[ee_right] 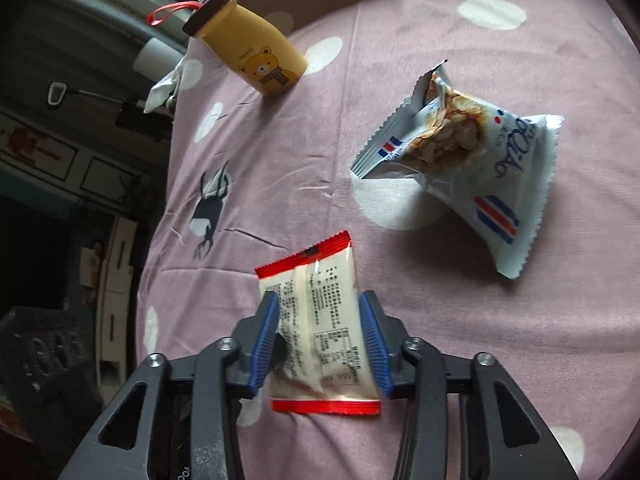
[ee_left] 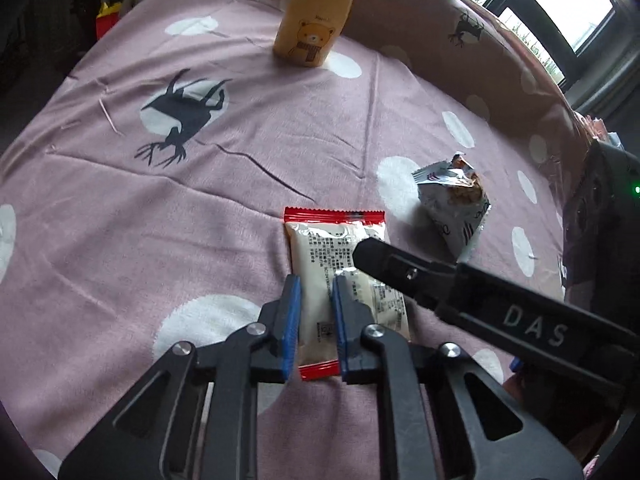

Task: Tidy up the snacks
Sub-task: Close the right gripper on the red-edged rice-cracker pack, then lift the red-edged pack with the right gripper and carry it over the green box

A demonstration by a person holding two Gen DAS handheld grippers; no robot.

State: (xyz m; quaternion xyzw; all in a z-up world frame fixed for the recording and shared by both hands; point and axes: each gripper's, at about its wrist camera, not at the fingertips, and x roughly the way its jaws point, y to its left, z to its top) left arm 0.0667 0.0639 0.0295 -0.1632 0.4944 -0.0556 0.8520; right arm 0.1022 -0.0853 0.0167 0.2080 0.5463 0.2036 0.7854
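Observation:
A cream snack packet with red sealed ends lies flat on the pink cloth. My left gripper straddles part of its near half, jaws narrowly apart, pads close to the packet. My right gripper is over the same packet, blue pads on either side with a gap. Its black finger crosses the packet in the left wrist view. A torn white-and-blue snack bag with biscuits showing lies to the right, also in the right wrist view.
A yellow bear-print bottle with a dark cap stands at the far side, also seen in the right wrist view. The pink spotted cloth has a raised fold at the back right. A window is beyond.

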